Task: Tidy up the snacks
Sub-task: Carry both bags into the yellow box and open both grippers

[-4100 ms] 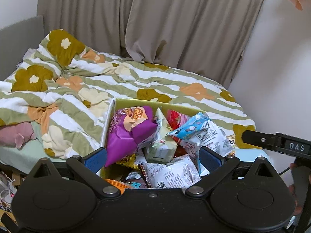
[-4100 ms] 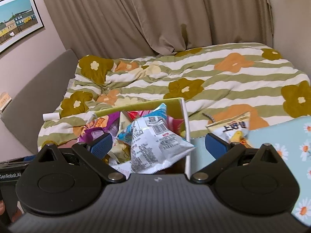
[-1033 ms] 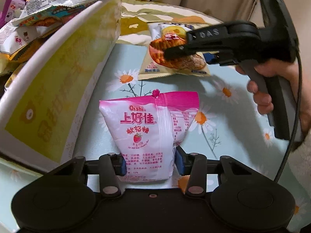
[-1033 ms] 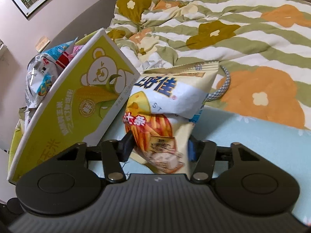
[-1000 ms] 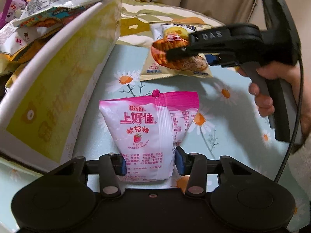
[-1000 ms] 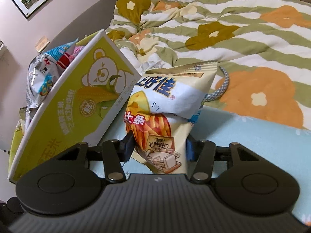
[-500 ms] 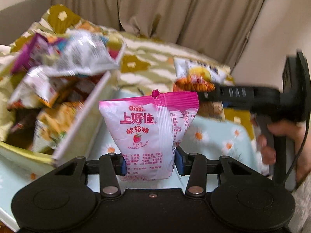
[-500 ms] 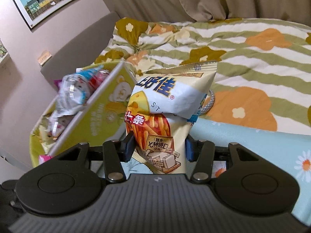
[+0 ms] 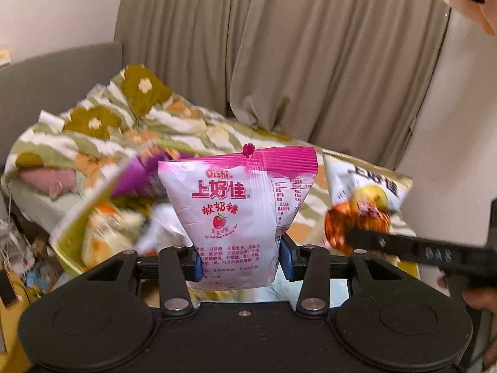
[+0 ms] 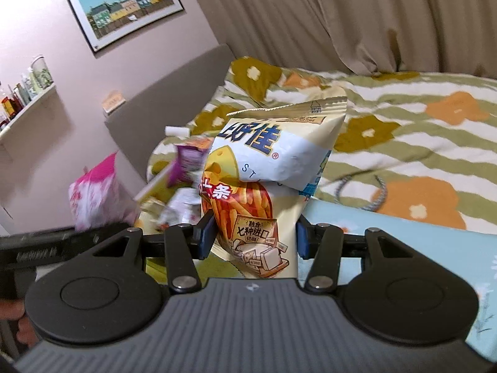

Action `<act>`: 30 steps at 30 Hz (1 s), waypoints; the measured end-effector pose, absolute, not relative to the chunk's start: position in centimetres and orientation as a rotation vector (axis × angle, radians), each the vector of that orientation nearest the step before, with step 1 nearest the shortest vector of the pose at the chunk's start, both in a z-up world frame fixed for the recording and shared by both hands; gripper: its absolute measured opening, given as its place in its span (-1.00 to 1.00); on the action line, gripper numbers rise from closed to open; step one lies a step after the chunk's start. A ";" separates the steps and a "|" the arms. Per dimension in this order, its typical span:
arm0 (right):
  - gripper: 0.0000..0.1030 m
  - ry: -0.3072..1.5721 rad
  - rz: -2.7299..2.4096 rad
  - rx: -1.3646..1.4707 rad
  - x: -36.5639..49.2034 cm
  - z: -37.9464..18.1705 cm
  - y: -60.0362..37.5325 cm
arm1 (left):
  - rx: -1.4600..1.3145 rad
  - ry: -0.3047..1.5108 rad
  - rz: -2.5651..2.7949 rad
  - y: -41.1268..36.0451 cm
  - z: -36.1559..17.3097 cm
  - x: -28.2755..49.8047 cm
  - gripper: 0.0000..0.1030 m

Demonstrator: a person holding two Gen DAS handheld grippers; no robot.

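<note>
Two snack bags held up in the air, one in each gripper, near the box of snacks.

The left gripper is clamped on the lower part of the pink Oishi candy bag, which stands upright above its pads; the right gripper pinches the cream cheese-stick bag the same way. The yellow snack box, blurred and heaped with packets, sits low on the left, by the flowered quilt. I'd bring one bag over the box at a time, lower it into a gap between packets, and let go only once it rests, so nothing slides off the pile.
</note>
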State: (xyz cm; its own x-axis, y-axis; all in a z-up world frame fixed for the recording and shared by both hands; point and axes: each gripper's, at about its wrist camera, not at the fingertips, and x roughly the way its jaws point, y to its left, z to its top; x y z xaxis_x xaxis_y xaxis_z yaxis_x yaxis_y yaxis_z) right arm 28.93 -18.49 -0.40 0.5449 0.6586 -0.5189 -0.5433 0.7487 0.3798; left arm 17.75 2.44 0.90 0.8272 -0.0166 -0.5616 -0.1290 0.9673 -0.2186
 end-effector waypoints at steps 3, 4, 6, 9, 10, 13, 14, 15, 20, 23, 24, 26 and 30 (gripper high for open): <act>0.26 0.664 0.708 0.189 27.5 0.4 -15.7 | -0.240 0.591 0.056 5.5 1.7 18.3 -0.06; 0.26 0.661 0.705 0.197 27.2 0.6 -14.7 | -0.235 0.594 0.051 6.3 1.8 18.5 -0.06; 0.26 0.660 0.696 0.208 26.7 0.8 -12.9 | -0.225 0.606 0.046 8.3 1.9 19.3 -0.06; 0.26 0.666 0.676 0.204 26.2 0.8 -9.9 | -0.220 0.628 0.020 10.7 1.7 20.7 -0.05; 0.26 0.667 0.663 0.202 26.1 0.9 -8.9 | -0.214 0.635 0.004 11.3 1.7 21.1 -0.05; 0.26 0.668 0.618 0.194 25.6 0.8 -6.8 | -0.187 0.653 -0.049 13.0 1.5 23.3 -0.05; 0.26 0.669 0.597 0.193 25.5 0.7 -6.1 | -0.182 0.658 -0.068 13.4 1.3 23.8 -0.05; 0.26 0.672 0.577 0.195 25.4 0.5 -5.5 | -0.175 0.665 -0.090 13.8 1.1 24.5 -0.05; 0.26 0.709 0.470 0.218 24.7 -0.7 -3.2 | -0.142 0.731 -0.176 15.0 -0.5 27.5 0.27; 0.26 0.738 0.423 0.221 24.1 -1.5 -2.0 | -0.153 0.750 -0.199 15.9 -1.4 27.8 0.85; 0.27 0.749 0.413 0.219 23.9 -1.7 -1.6 | -0.160 0.744 -0.208 16.1 -1.5 27.6 0.87; 0.27 0.771 0.397 0.210 23.5 -2.2 -0.9 | -0.159 0.745 -0.209 16.5 -1.7 26.9 0.87; 0.27 0.787 0.380 0.191 23.3 -2.6 0.0 | -0.163 0.747 -0.170 17.1 -1.6 24.9 0.87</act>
